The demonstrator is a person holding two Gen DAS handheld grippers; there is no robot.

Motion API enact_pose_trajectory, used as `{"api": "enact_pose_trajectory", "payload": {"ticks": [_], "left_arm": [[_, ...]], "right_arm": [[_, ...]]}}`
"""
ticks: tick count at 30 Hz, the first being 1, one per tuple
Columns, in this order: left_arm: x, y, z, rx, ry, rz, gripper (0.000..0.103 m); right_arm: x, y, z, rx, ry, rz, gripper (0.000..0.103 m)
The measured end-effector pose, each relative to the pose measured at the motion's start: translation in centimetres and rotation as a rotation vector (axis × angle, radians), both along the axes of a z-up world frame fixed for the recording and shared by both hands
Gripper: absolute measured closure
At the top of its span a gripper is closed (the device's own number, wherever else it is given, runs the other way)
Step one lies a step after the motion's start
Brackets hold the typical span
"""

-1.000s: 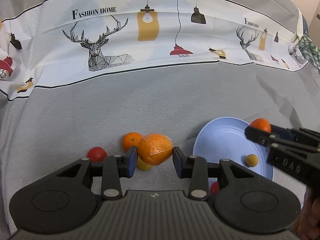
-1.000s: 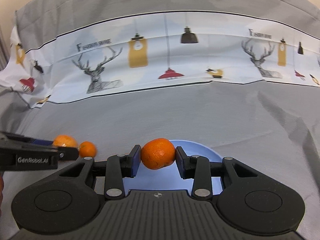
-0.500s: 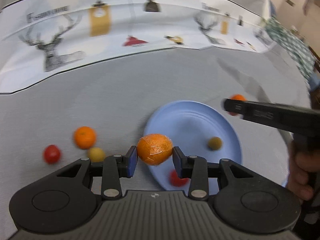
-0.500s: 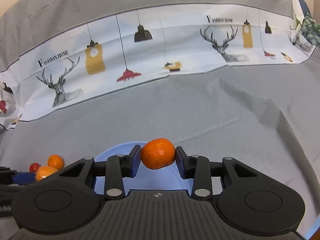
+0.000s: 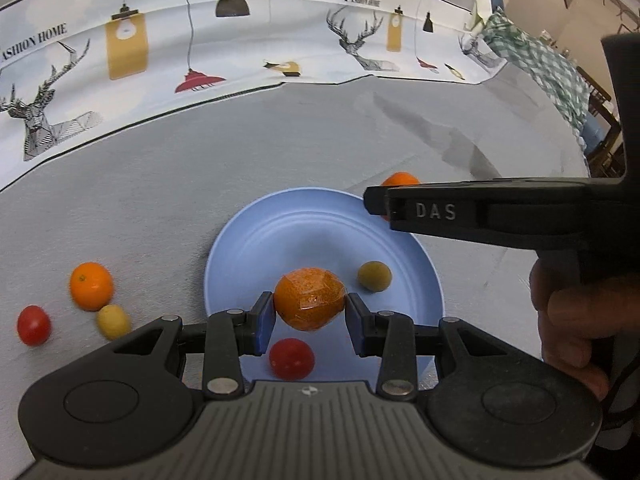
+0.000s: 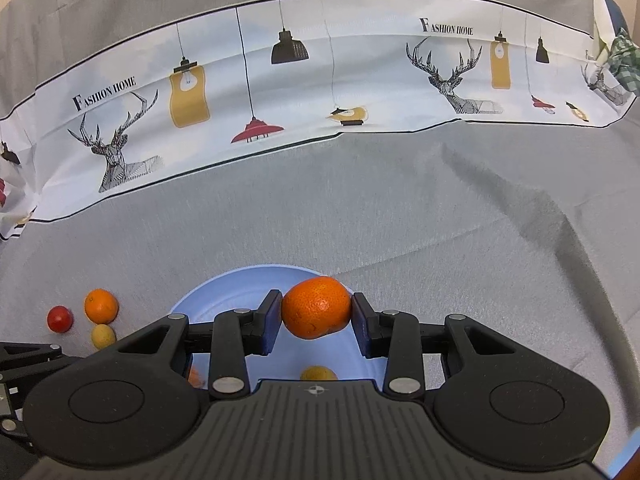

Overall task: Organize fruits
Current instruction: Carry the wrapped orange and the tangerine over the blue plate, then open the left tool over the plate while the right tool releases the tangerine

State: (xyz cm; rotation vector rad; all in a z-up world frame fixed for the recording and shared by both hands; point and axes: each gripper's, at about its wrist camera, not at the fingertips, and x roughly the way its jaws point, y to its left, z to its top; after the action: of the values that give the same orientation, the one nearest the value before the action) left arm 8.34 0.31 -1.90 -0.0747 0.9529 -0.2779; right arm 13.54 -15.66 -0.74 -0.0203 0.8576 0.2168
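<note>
Table [image 5: 168, 184]: covered in grey cloth, with a white printed band of deer and hanging lamps along the far side.
Blue plate [image 5: 280, 236]: landmark; flat on the grey cloth, below both grippers.
Left gripper [image 5: 310, 316]: above the near part of the blue plate; fingers [image 5: 262, 322] closed on the wrapped orange.
Right gripper [image 6: 316, 320]: above the right rim of the blue plate, seen side-on in the left wrist view as a dark bar marked "DAS"; fingers [image 6: 270, 320] closed on the bare orange.
Wrapped orange [image 5: 310, 304]: glossy, in clear film; clamped between the left fingers over the plate's near half.
Bare orange [image 6: 316, 308]: pitted skin; clamped between the right fingers over the blue plate's rim; only its top visible past the bar in the left wrist view [image 5: 400, 180].
Small orange [image 5: 91, 286]: on the cloth, left of the blue plate, well apart from it.
Red tomato on plate [image 5: 291, 358]: at the near edge of the blue plate, under the left fingers.
Olive-yellow fruit on plate [image 5: 374, 276]: on the right half of the blue plate.
Yellow fruit [image 5: 113, 322]: on the cloth, left of the blue plate, touching the small orange.
Red tomato on cloth [image 5: 34, 325]: farthest left of the blue plate.
</note>
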Motion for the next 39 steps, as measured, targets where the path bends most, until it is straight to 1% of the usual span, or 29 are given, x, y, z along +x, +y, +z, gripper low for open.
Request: {"api": "enact_pose_trajectory", "payload": {"ticks": [14,23,29,31,39], "left_arm": [[0.5,-2.1,-1.5,0.054,0.015,-0.071,0.061],[0.5,-2.0,-2.0,0.077,0.031,-0.085,0.061],[0.5,-2.0,-2.0,0.077,0.034,-0.088,0.061],[0.5,-2.0,-2.0,0.073,0.034,-0.085,0.063],[0.3,-1.8,-1.6,0.068,0.029,-0.081,0.063]], "right_arm": [[0.4,0.9,-0.4,-0.039,0.036,0.002,0.064],[0.4,1.0,-1.0,-0.047,0.057,0.005,0.064],[0.4,1.2,-1.1,-0.054,0.066,0.009,0.064],[0.5,1.2,-1.1,-0.055,0.068,0.009,0.064],[0.6,1.5,-1.3,-0.070,0.081,0.017,0.062]]}}
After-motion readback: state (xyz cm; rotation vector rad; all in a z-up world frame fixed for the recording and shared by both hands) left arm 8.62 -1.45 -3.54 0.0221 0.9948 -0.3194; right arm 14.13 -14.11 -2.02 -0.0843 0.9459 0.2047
